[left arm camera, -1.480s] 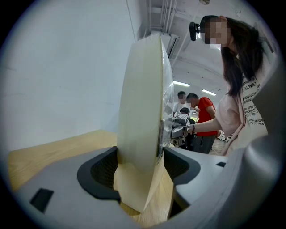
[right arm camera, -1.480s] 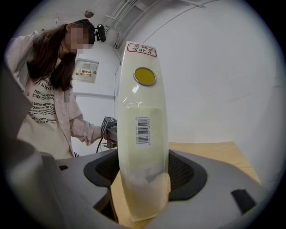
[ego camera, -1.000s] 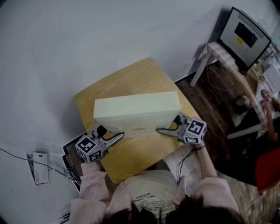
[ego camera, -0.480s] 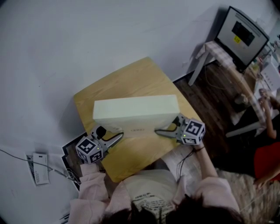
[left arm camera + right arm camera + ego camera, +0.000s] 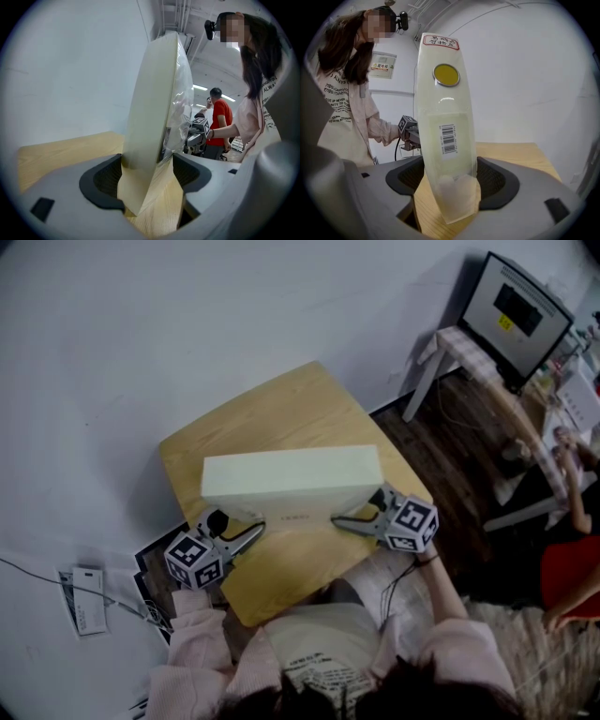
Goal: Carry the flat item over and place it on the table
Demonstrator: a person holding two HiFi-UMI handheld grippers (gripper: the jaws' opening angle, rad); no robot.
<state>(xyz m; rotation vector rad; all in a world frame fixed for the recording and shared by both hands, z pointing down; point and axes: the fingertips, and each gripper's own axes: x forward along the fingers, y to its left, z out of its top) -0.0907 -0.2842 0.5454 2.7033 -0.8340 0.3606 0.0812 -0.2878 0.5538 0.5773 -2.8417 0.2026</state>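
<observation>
The pale flat box (image 5: 291,479) stands on the wooden worktop (image 5: 281,409), one end inside each pair of tongs. The left tongs (image 5: 251,534) are spread wide and the right tongs (image 5: 349,519) have just been opening, apparently to release it.

A fresh widening of the right hand-held gripper's (image 5: 357,510) jaws around the end of the flat box (image 5: 291,476).

Left hand-held gripper (image 5: 251,532) agape; right hand-held gripper (image 5: 345,519) just widening astride box (image 5: 291,479).
</observation>
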